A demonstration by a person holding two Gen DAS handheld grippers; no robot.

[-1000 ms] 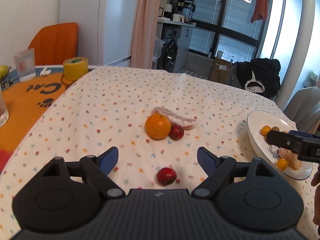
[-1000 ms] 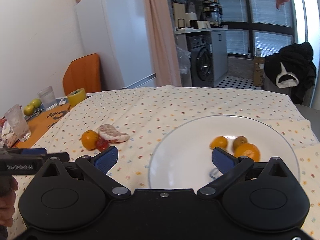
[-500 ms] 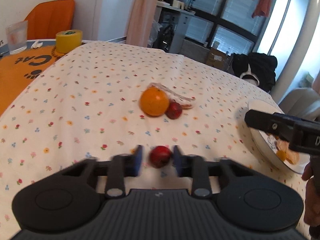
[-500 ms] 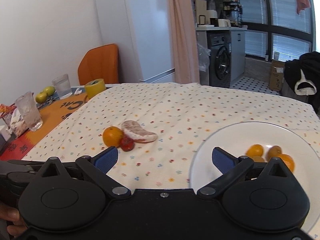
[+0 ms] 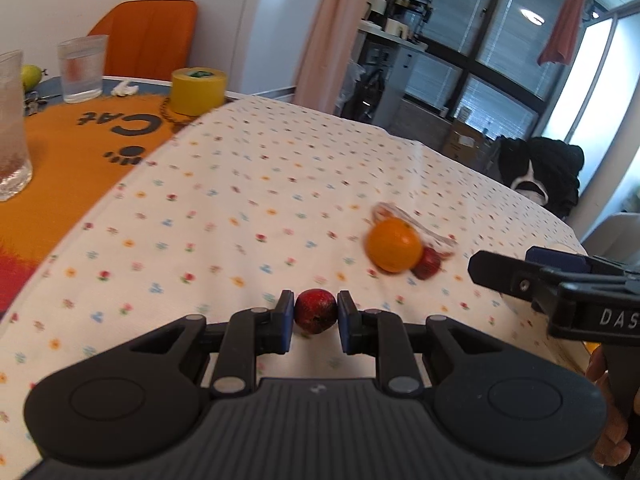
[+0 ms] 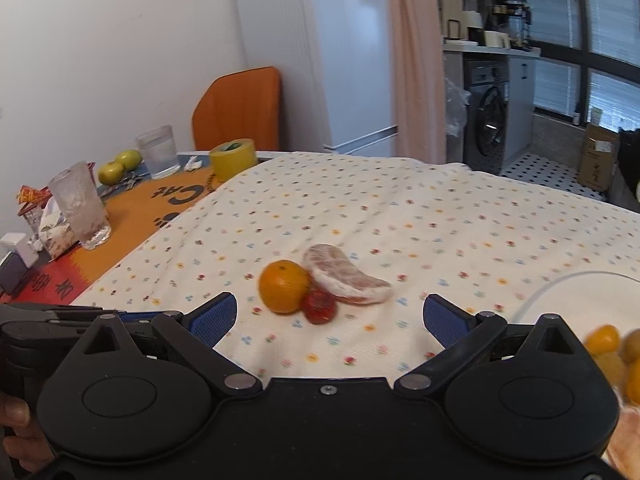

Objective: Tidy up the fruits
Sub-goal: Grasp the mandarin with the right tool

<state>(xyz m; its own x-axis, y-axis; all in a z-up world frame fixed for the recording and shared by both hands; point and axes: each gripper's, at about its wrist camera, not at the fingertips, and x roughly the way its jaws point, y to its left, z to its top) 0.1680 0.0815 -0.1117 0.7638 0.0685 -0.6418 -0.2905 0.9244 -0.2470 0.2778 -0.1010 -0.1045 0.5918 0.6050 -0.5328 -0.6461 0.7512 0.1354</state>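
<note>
left tongs [image 5: 316, 316] gripped a small red fruit [image 5: 315, 311], lower centre. right tongs [image 6: 330, 316] gaped empty. plate [image 6: 560, 284] held several fruits; orange [image 6: 284, 286], second red fruit [image 6: 319, 306], peeled segment [image 6: 346, 274] remained on bench.

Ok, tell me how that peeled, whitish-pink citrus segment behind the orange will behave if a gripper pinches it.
The peeled, whitish-pink citrus segment looks soft, so it would probably squash or tear under a firm pinch. Its curved, flat-lying shape seems unlikely to roll. It touches the round orange, which may roll if nudged.
</note>
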